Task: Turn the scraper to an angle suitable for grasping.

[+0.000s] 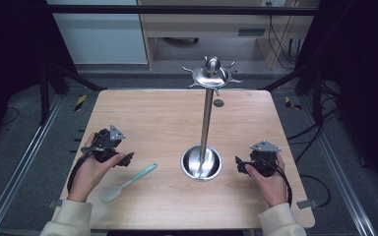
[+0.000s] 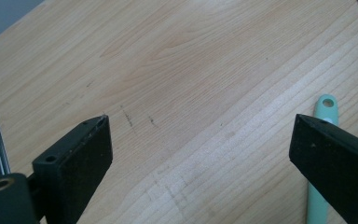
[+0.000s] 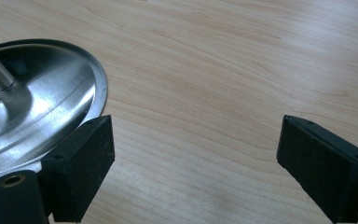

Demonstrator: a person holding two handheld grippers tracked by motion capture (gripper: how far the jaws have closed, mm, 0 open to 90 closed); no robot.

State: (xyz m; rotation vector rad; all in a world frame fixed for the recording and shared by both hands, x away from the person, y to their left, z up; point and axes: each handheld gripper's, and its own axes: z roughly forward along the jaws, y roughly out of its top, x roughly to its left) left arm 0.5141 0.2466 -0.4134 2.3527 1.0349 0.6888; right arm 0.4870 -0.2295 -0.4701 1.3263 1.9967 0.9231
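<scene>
Mint spatula (image 1: pixel 128 183) flat on the table (image 1: pixel 152 113), just beside left gripper (image 1: pixel 123 160), jaws apart, nothing between. Right gripper (image 1: pixel 239 164) likewise agape near steel stand (image 1: pixel 206 118). Risk: thin handle skidding away under a shallow pinch.

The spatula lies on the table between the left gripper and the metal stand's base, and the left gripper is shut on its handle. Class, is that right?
Not quite. The spatula does lie between the left gripper and the stand's base, but nothing grips it: the left gripper view shows the jaws wide apart over bare table, with the handle beside one jaw.
</scene>
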